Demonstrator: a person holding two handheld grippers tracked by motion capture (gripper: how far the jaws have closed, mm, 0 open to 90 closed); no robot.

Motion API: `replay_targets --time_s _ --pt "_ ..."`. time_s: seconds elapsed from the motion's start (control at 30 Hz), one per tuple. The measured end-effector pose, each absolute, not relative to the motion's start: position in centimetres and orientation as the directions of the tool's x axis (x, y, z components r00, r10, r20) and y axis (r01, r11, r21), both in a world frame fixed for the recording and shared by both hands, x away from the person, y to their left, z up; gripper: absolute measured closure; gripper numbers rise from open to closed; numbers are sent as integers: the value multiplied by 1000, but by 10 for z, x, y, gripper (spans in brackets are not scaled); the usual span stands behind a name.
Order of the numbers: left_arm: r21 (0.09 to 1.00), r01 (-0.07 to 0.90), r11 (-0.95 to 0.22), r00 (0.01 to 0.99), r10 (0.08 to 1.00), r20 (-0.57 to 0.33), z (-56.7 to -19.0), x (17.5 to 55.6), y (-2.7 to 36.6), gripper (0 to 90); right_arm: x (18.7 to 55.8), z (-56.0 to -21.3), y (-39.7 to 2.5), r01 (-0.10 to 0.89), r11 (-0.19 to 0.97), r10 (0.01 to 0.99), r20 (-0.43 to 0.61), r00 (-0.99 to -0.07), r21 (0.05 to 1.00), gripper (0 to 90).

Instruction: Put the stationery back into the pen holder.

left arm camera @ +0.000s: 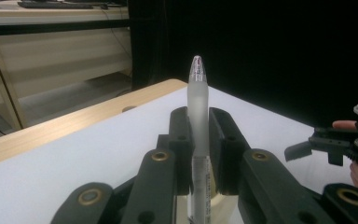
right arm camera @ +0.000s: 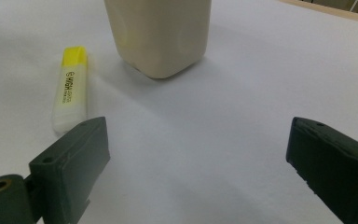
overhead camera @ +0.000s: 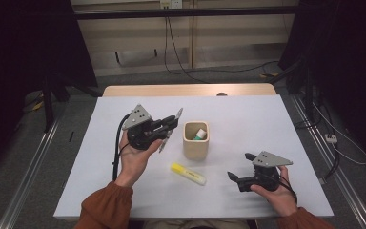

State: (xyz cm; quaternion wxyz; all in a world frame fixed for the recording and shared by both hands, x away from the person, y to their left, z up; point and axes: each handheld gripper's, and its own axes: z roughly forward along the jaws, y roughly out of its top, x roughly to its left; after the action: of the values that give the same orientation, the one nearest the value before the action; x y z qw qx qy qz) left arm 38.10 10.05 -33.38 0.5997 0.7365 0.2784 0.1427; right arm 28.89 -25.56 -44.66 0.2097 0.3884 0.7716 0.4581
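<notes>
My left gripper [overhead camera: 170, 125] is shut on a frosted grey pen [overhead camera: 177, 116], held above the white table just left of a beige pen cup [overhead camera: 196, 143]. In the left gripper view the pen [left arm camera: 198, 100] stands up between the jaws of my left gripper [left arm camera: 198, 135], with the cup's rim [left arm camera: 223, 201] just below. A white-and-green item [overhead camera: 200, 134] sits inside the cup. A yellow highlighter [overhead camera: 188, 173] lies in front of the cup. My right gripper [overhead camera: 240, 167] is open and empty at the front right. In the right gripper view it [right arm camera: 196, 163] faces the cup [right arm camera: 161, 37] and the highlighter [right arm camera: 70, 91].
The white table top [overhead camera: 248, 114] has a wooden strip [overhead camera: 186, 90] along its far edge. Cables trail on the floor beyond and to the right. My right gripper [left arm camera: 324, 144] shows far off in the left gripper view.
</notes>
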Motion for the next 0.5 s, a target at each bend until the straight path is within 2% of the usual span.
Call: replay_targets --time_s 0.5 --pt "969 224 -103 791 600 -119 -328 396 84 805 289 -447 -256 408 275 792 35 -610 870 61"
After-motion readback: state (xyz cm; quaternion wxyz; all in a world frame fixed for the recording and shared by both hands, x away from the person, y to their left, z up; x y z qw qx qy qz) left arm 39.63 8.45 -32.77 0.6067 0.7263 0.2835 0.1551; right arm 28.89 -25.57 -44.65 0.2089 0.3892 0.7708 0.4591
